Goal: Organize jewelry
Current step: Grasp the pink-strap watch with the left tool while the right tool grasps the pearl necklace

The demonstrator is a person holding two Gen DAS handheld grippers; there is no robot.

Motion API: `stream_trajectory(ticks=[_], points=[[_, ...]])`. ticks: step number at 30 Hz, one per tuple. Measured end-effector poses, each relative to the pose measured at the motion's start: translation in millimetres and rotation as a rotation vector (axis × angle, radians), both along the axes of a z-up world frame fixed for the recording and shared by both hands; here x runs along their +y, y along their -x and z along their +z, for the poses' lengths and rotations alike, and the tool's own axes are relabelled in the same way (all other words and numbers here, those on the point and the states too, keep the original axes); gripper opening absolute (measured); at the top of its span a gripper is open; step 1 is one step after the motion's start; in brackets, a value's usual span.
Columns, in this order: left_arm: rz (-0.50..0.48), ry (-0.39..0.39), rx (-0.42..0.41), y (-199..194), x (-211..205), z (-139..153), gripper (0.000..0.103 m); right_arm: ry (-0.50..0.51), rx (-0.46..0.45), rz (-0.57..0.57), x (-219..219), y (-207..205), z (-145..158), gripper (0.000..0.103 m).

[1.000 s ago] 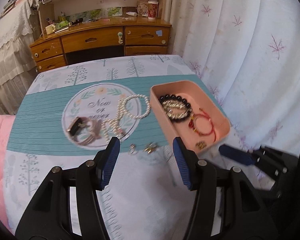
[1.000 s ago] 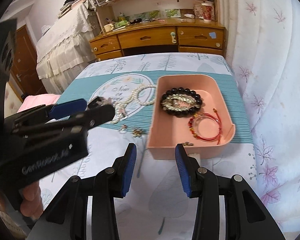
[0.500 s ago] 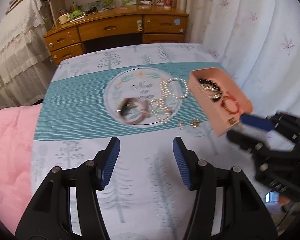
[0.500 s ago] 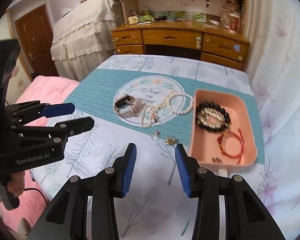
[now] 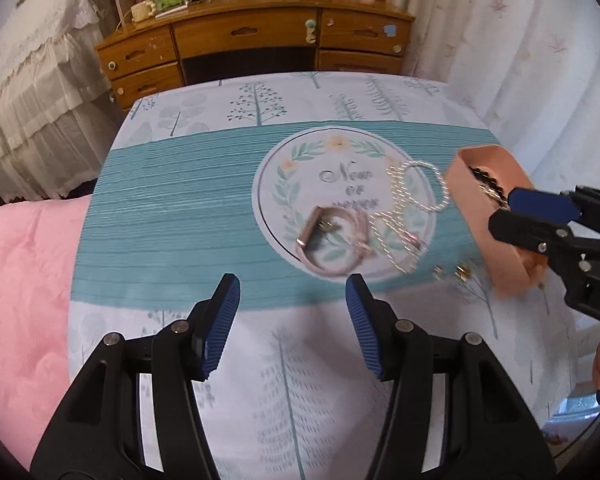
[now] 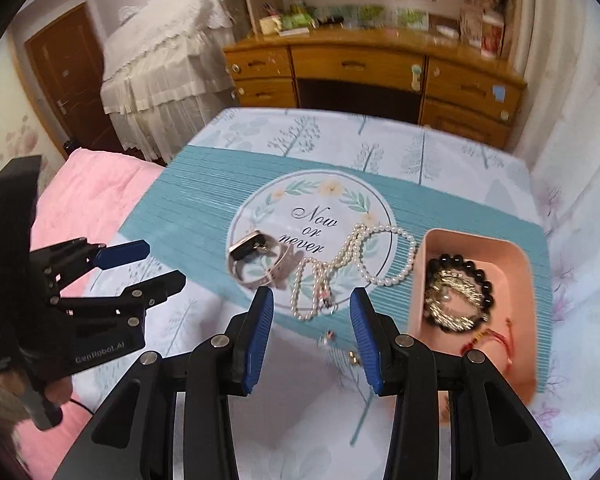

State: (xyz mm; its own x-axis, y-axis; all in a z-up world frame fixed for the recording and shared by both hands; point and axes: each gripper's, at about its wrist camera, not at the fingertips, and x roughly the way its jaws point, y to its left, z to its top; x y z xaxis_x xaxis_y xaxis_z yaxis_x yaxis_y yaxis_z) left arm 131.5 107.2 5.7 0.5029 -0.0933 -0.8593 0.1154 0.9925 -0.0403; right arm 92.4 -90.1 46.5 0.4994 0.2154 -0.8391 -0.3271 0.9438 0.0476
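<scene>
the table [image 6: 228, 344] carries a white tree-print cloth with a teal band and a round "now or never" emblem. a wooden desk [image 6: 364, 68] stands beyond its far edge, and a pink quilt [image 5: 24, 280] lies along its left side.

the pink tray [image 6: 524, 280] sits on the teal band at the right. it holds a black bead bracelet [image 6: 480, 276] with a gold piece inside its ring, and a red cord bracelet [image 6: 496, 340] nearer to me.

my left gripper [image 5: 292, 320] is spread, nothing between its blue pads; it hangs over bare cloth on the near side of the emblem. my right gripper [image 6: 310, 332] is likewise spread and holds nothing.

the pearl necklace [image 6: 384, 260] lies looped on the emblem's right part, just beside the tray's left wall. the watch [image 6: 260, 260] lies on the emblem to the left of the pearls, close against them. two small earrings [image 6: 340, 346] rest on white cloth on the near side of the necklace, seen between my right gripper's pads; their detail is blurred.
</scene>
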Motion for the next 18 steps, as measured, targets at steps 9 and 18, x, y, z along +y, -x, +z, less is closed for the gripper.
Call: stream_trajectory(ticks=[9,18], points=[[0.008,0.055,0.090,-65,5,-32,0.052,0.022,0.197,-0.051,19,-80,-71,0.038],[-0.036,0.018,0.131,-91,-11,-55,0.052,0.150,0.214,-0.020,40,-96,-113,0.017]])
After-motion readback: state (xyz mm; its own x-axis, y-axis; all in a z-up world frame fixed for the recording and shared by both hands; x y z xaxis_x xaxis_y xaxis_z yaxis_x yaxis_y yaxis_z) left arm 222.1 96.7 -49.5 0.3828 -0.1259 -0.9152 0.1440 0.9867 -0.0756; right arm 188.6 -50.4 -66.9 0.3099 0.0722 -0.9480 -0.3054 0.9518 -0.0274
